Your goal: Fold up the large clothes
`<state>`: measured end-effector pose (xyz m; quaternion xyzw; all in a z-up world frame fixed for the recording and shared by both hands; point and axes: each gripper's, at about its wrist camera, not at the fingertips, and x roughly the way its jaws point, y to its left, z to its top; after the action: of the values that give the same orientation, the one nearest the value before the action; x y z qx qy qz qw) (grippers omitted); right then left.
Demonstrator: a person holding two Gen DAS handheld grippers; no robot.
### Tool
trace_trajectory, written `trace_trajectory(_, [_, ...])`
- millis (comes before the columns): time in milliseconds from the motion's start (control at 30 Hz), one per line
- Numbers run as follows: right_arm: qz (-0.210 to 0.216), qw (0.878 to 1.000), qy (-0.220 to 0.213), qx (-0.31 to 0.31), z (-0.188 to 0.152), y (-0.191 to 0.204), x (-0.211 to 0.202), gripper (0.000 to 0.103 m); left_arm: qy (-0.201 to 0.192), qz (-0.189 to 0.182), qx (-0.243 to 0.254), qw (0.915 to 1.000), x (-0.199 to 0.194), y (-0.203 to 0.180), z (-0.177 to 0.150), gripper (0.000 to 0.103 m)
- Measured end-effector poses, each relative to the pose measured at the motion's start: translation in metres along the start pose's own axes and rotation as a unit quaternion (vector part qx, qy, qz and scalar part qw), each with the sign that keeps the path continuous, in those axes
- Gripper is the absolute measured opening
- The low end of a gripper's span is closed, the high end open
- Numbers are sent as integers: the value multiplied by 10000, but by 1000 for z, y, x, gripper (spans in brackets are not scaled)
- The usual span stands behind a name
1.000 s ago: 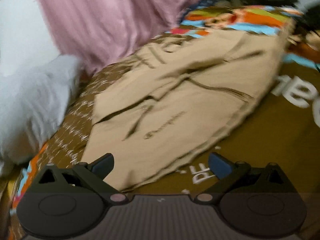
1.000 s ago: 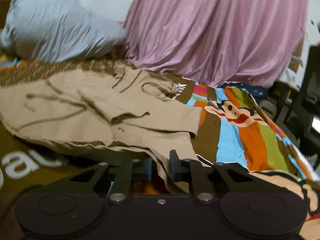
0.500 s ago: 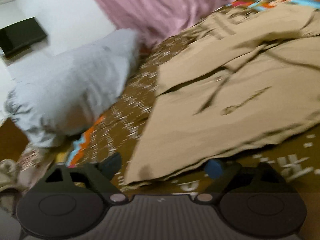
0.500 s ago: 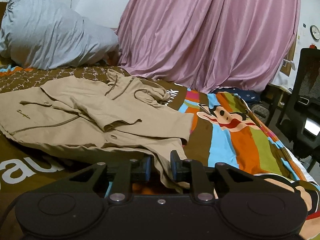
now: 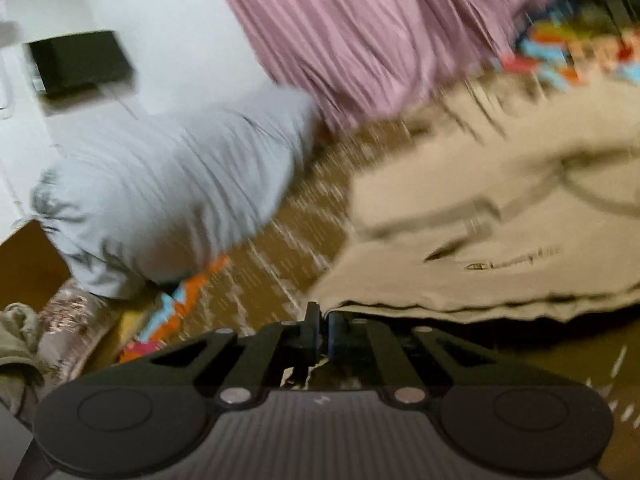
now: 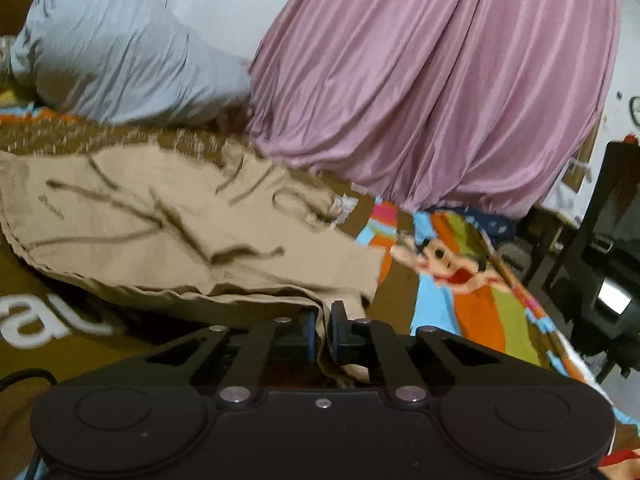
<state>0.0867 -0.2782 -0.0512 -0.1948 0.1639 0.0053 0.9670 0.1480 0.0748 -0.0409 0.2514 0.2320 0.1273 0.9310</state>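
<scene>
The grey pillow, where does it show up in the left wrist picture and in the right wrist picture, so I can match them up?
Left wrist view: the grey pillow fills the middle left, left of the tan jacket.
Right wrist view: the pillow sits at the upper left, beyond the jacket.
Shared landmark: the pink curtain hangs just right of the pillow in both views.
</scene>
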Motion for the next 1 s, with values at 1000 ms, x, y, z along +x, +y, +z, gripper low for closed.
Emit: trace_trajectory(1000, [-487, 9940, -520, 828, 97, -107, -36, 4, -788, -442, -759, 9930, -26, 57, 125, 3])
